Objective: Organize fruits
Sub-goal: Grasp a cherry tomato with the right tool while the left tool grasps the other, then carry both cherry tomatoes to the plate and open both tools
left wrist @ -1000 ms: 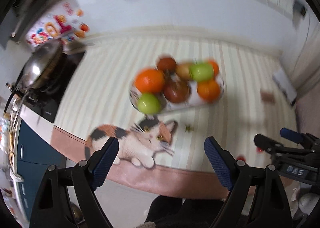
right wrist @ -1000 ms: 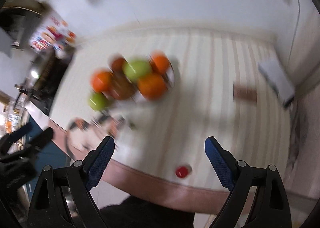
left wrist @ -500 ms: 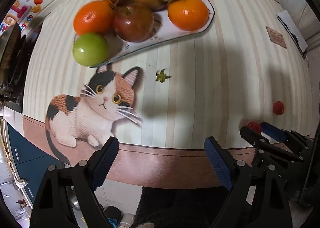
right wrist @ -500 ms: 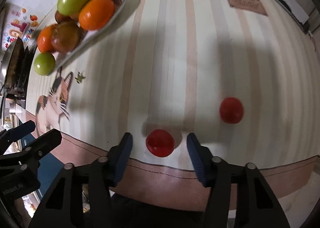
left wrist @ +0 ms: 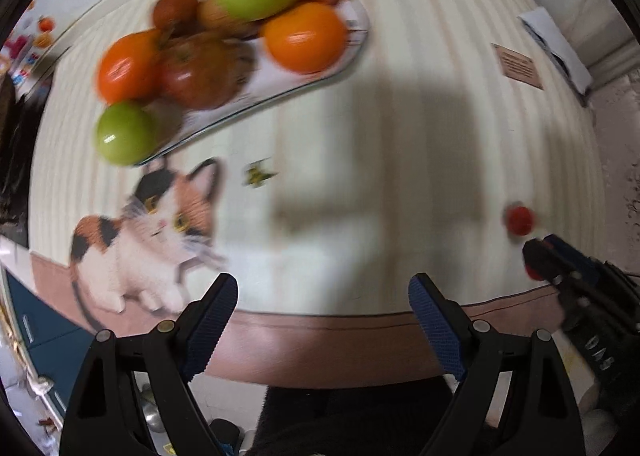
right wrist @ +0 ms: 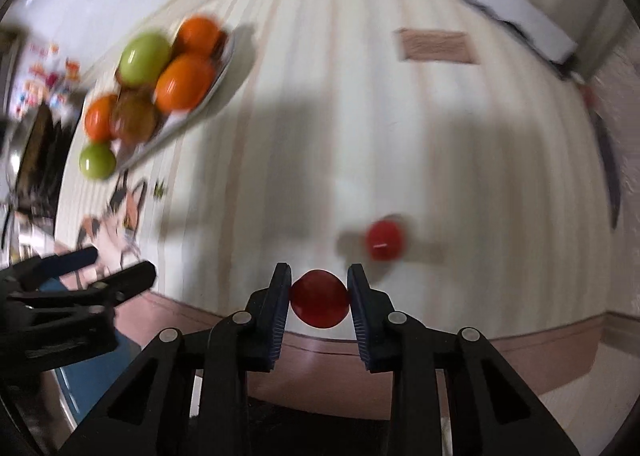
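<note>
Half a second ago our right hand-held gripper (right wrist: 319, 296) stood open around a small red fruit (right wrist: 319, 299) on the tabletop (right wrist: 360, 144); now its two pads press the fruit from either side — we judge the pick is made and the carry to the plate (right wrist: 192, 112) can start. The plate, piled with orange and green fruit, sits well apart, up and to the left. A second red fruit (right wrist: 384, 240) lies loose just beyond the held one, slightly right. Our left hand-held gripper (left wrist: 323, 302) hangs wide open and empty over the near tabletop edge.
</note>
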`<state>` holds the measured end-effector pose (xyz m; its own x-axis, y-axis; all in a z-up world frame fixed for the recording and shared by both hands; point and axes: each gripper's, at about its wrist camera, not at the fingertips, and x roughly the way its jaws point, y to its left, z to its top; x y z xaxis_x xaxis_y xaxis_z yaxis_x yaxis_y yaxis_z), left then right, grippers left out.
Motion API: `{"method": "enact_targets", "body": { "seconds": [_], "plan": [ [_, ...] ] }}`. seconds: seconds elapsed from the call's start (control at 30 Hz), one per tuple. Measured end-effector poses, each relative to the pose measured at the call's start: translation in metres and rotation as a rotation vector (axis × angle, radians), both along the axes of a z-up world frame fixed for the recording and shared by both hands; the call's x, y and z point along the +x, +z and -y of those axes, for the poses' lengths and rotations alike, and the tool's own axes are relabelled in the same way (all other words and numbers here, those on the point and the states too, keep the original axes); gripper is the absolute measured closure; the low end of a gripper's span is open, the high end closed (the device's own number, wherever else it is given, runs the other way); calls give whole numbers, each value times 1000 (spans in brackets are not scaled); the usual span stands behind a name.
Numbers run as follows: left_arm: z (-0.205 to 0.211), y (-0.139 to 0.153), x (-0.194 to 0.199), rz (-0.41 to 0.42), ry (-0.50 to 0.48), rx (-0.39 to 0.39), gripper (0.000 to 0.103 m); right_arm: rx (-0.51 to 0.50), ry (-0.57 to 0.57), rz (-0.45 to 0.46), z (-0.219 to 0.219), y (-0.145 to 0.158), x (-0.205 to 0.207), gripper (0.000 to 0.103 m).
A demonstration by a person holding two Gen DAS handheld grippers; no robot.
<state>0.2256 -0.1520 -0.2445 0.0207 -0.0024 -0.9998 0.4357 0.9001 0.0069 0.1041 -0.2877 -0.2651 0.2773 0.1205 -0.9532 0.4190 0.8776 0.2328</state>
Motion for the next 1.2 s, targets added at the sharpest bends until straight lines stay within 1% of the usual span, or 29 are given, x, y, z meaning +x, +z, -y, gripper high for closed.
{"method": "enact_targets", "body": {
  "seconds": [0.1,0.2,0.33,0.37,0.43,0.5,0.57,0.6,0.63,0.67,0.7,0.77,0.87,0.93,1.13,1.17,1.2],
  "plan": [
    [33,-5,-2,-35,-44,-43,15,-10,-68,-2,33,3,0,72],
    [75,-12,-9,-58,-121,-79,15,-14,-139,-23,66,-9,-6,72],
    [121,-26,-18,-94,-204,-108,16,5,-199,-50,96,-25,-16,72],
    [132,-30,-20,-98,-221,-115,20,4,-208,-54,99,-27,-19,72],
    [145,-36,-23,-95,-248,-117,24,-7,-224,-60,108,-30,-26,72],
    [155,-42,-26,-99,-267,-113,31,-12,-238,-65,114,-31,-33,72],
    [163,-48,-28,-104,-284,-108,49,-18,-246,-66,118,-30,-38,72],
    [168,-50,-30,-103,-295,-99,53,-24,-247,-65,120,-29,-41,72],
    [171,-48,-31,-81,-305,-97,56,-30,-248,-65,120,-28,-42,72],
    [171,-50,-34,-68,-316,-99,62,-32,-249,-63,121,-27,-43,72],
    [171,-51,-37,-55,-325,-91,66,-32,-250,-61,122,-26,-43,72],
    [174,-49,-38,-58,-331,-98,78,-36,-250,-56,122,-24,-42,72],
    [170,-46,-38,-50,-329,-101,79,-36,-243,-45,123,-17,-42,72],
    [161,-41,-30,-45,-320,-104,79,-40,-233,-36,120,-13,-39,71],
    [138,-26,-20,-36,-261,-123,79,-28,-196,-18,107,-5,-23,72],
    [118,-28,-19,-35,-249,-130,79,-23,-191,-13,105,-3,-21,72],
    [111,-24,-15,-31,-234,-135,79,-17,-184,-7,102,-1,-17,72]
  ]
}}
